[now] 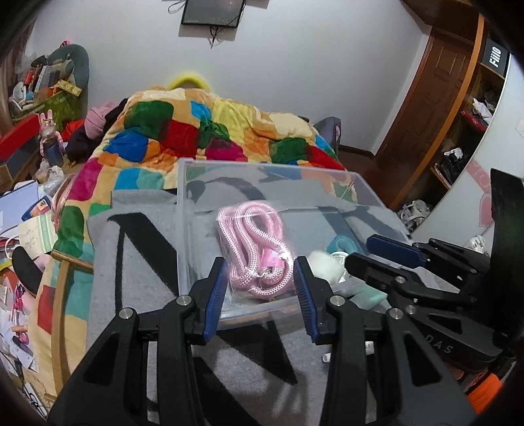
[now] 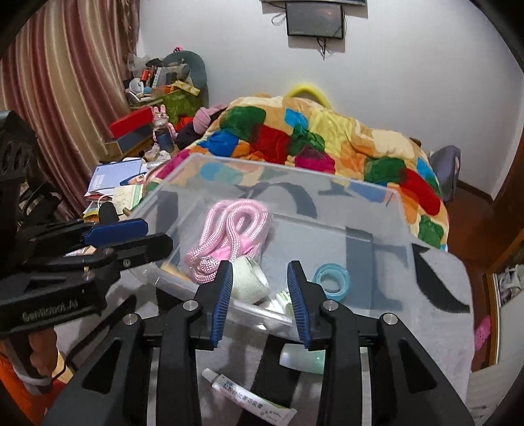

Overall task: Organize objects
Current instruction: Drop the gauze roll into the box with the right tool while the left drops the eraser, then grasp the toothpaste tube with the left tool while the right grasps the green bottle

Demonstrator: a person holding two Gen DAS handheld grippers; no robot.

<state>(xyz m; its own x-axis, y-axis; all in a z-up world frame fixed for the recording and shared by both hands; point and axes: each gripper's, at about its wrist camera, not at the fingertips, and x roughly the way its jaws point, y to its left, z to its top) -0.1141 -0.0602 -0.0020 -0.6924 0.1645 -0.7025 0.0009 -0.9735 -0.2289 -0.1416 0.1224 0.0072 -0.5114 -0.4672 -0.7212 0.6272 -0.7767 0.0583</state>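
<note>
Presently, near to far:
Tube [image 2: 249, 400]: white, lying on the grey blanket [image 2: 442, 314] at the near edge, just beside the right gripper's fingers.
Right gripper [image 2: 260, 303]: fingers well apart, holding nothing, poised over the near wall of the clear box [image 2: 386, 193].
Left gripper [image 1: 262, 290]: fingers well apart, holding nothing, framing the bagged pink rope [image 1: 255, 242] at the box's near left.
Pink rope: coiled in a clear bag, inside the box, left side.
White roll [image 2: 249, 278]: inside the box, just right of the rope.
Blue tape ring [image 2: 331, 278]: flat on the box floor, right of the white roll.
Clear box: open-topped, resting on the grey blanket.
Patchwork quilt [image 2: 311, 131]: heaped on the bed, beyond the box.
Wall screen [image 2: 314, 18]: far, mounted high.
</note>
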